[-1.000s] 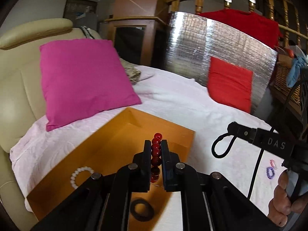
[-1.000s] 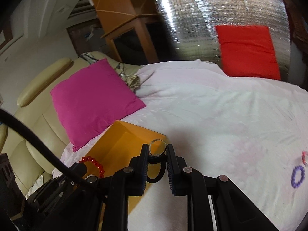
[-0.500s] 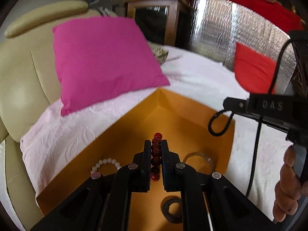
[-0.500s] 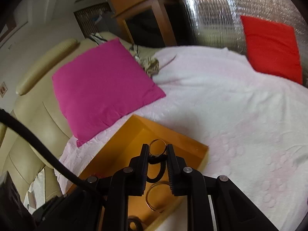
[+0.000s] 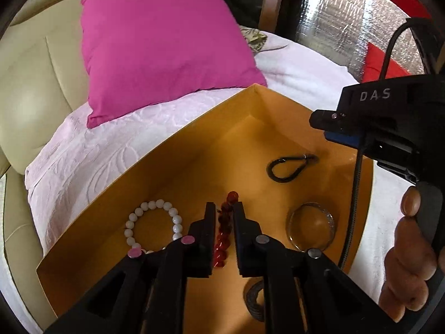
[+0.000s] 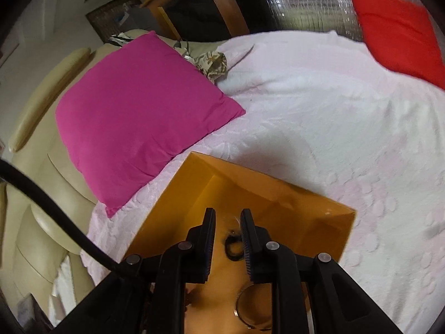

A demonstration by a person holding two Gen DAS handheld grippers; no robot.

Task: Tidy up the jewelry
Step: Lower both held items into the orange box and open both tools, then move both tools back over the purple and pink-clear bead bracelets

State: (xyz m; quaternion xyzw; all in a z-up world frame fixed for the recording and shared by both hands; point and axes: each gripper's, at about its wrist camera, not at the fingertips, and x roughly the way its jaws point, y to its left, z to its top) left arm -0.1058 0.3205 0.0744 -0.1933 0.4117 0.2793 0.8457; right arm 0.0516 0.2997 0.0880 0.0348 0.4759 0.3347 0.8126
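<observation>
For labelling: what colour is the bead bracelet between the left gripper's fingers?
Dark red bead bracelet; left wrist view shows it best.

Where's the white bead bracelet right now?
In the left wrist view, the white bead bracelet lies inside the orange box, low left, just beside the left gripper's fingers.

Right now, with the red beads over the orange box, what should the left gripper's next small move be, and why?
Probably finish opening and lift away. The left gripper is opening, and the red bead bracelet between its fingers already hangs inside the orange box, beside the white bead bracelet, so it looks delivered.
</observation>
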